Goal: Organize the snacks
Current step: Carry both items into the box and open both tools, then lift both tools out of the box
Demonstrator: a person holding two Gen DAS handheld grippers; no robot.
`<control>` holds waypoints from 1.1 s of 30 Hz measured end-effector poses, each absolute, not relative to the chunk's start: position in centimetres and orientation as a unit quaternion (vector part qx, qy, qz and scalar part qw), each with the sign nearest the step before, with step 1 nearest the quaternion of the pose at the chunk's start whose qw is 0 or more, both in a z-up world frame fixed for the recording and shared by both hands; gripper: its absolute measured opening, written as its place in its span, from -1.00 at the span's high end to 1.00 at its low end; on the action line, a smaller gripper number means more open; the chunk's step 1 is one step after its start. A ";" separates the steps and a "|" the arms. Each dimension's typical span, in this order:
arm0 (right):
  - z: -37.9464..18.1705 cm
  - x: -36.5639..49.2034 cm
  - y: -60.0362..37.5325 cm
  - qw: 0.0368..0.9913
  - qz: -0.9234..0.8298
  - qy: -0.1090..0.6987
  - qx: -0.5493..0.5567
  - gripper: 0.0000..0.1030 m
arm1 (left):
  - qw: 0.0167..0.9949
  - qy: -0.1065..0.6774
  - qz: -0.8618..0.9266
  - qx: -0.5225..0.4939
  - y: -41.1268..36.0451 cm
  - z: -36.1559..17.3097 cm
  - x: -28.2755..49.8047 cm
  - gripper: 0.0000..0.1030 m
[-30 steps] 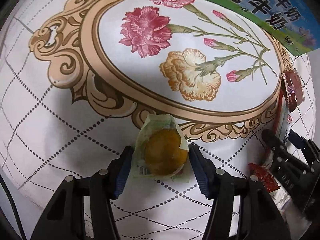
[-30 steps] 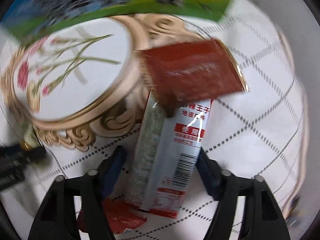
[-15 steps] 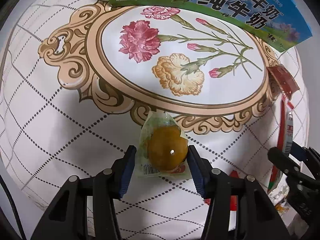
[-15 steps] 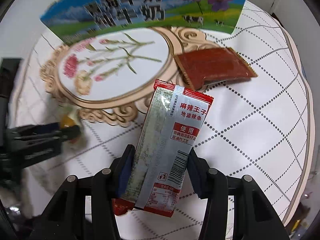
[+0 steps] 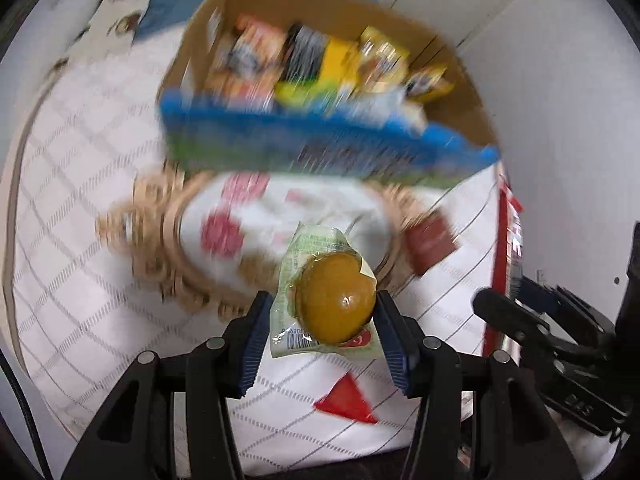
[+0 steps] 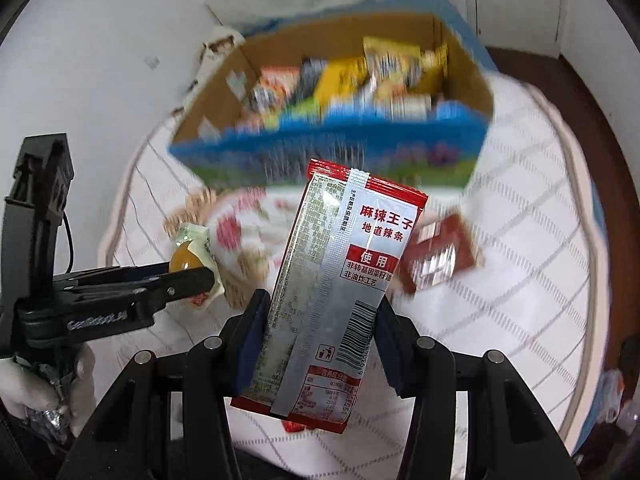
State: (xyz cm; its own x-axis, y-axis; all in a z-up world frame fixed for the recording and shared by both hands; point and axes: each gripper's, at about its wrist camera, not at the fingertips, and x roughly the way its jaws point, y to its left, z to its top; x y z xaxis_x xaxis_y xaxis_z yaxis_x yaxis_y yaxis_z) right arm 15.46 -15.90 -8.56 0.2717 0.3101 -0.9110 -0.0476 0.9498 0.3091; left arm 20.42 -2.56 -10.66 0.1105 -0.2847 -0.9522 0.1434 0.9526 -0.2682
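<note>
My left gripper (image 5: pixel 324 322) is shut on a clear-wrapped yellow-brown round snack (image 5: pixel 334 306) and holds it above the table; it also shows in the right wrist view (image 6: pixel 188 262). My right gripper (image 6: pixel 320 322) is shut on a red and silver spicy strip packet (image 6: pixel 340 280), held upright in the air. An open cardboard box (image 6: pixel 464 68) with a blue and green front stands at the back, holding several colourful snack packs (image 6: pixel 340 76). It also shows in the left wrist view (image 5: pixel 460 80).
A dark red sachet (image 6: pixel 440 258) lies on the flowered tablecloth (image 6: pixel 520 240) right of my packet; it also shows in the left wrist view (image 5: pixel 430 242). A small red wrapper (image 5: pixel 348 402) lies near the front edge. White walls stand behind and to the right.
Both grippers have lifted their snacks off the table and risen. The views now tilt up, so the open box and its contents show. The background is blurred by motion.
</note>
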 end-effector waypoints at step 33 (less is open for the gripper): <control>-16.9 35.6 -19.9 0.756 -0.019 0.654 -0.028 -0.89 | 0.725 0.687 -0.031 0.040 -0.8 -17.1 37.9 -0.48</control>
